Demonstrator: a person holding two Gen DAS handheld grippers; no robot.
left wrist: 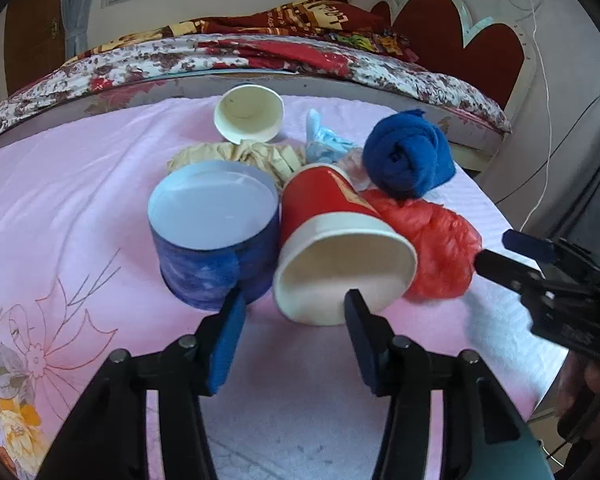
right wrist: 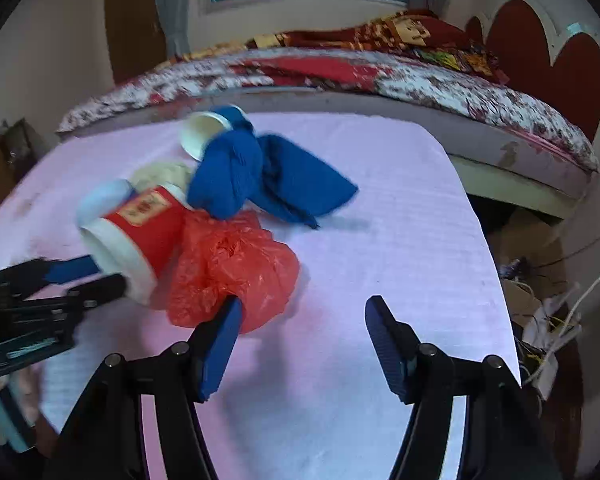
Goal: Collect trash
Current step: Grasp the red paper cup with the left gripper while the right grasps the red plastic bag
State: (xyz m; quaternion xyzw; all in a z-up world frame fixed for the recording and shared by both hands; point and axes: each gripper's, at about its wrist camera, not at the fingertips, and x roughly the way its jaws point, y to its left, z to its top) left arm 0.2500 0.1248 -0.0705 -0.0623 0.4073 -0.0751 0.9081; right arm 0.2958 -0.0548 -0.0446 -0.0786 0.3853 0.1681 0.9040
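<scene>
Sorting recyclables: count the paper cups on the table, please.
2: a red paper cup lying beside the blue round box; a white paper cup lying at the far edge.

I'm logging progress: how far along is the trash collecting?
Nothing looks collected yet. The red cup, red plastic bag, blue cloth, white cup and crumpled paper all lie on the table. The left claw is at the red cup's rim, the right claw beside the bag; neither holds anything.

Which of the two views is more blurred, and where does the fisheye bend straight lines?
Left wrist view: fairly sharp; only the right gripper at the edge smears. Right wrist view: motion blur on the red cup and blue cloth. Both bend the bed edge into an arc.
</scene>
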